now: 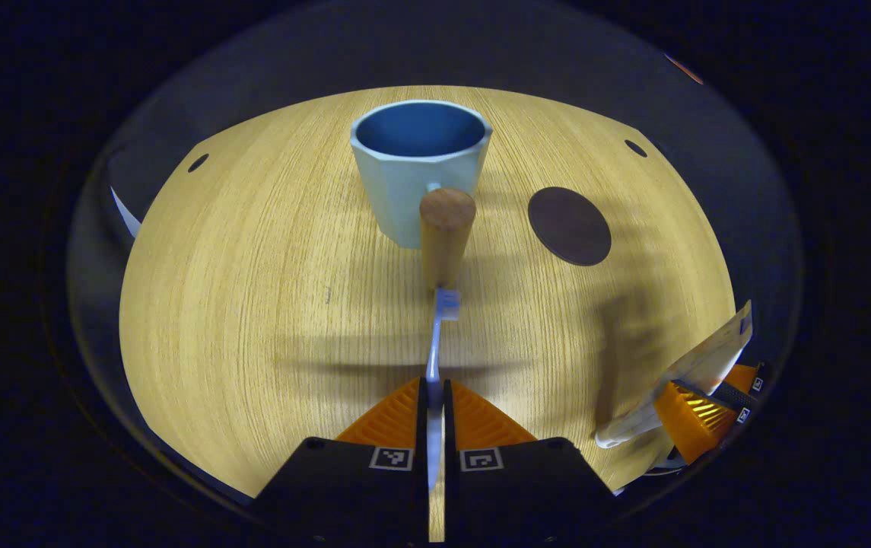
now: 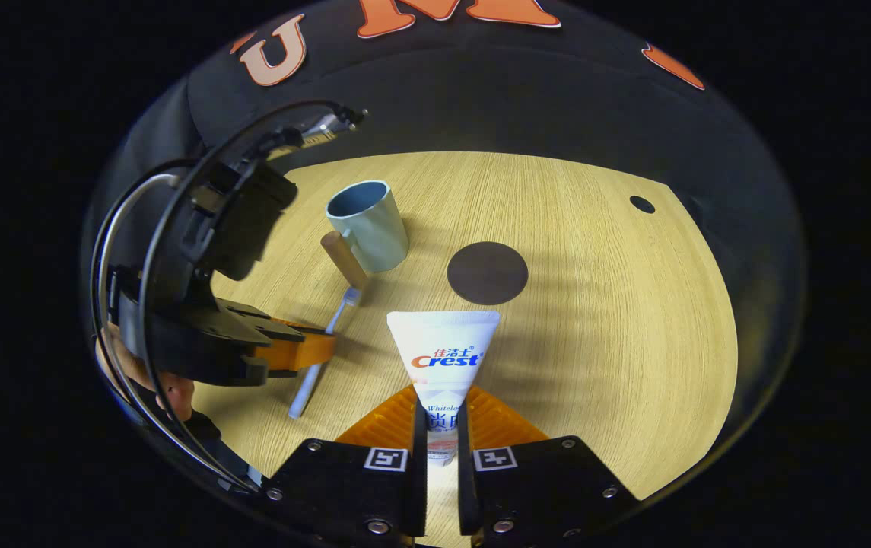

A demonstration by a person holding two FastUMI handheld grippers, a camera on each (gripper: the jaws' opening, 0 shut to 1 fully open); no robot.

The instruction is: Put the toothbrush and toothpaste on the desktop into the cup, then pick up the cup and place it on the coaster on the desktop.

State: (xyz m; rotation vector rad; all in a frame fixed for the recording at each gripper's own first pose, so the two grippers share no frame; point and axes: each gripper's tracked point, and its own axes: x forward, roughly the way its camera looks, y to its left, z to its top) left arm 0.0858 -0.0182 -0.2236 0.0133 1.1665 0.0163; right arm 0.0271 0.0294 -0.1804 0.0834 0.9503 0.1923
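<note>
While the cup (image 1: 420, 171) stands on the table (image 1: 252, 304) | left gripper (image 1: 435, 396) fingers pinch toothbrush (image 1: 435, 342) | right gripper (image 2: 441, 426) fingers pinch toothpaste (image 2: 443, 350)

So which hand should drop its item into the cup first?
Probably left: its tool holds the slim blue-white toothbrush aimed at the pale-blue mug, bristles near its wooden handle.

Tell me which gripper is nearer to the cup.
Left. The left gripper, shut on the toothbrush, faces the cup closely. The right gripper, shut on the toothpaste, sits farther back.
</note>
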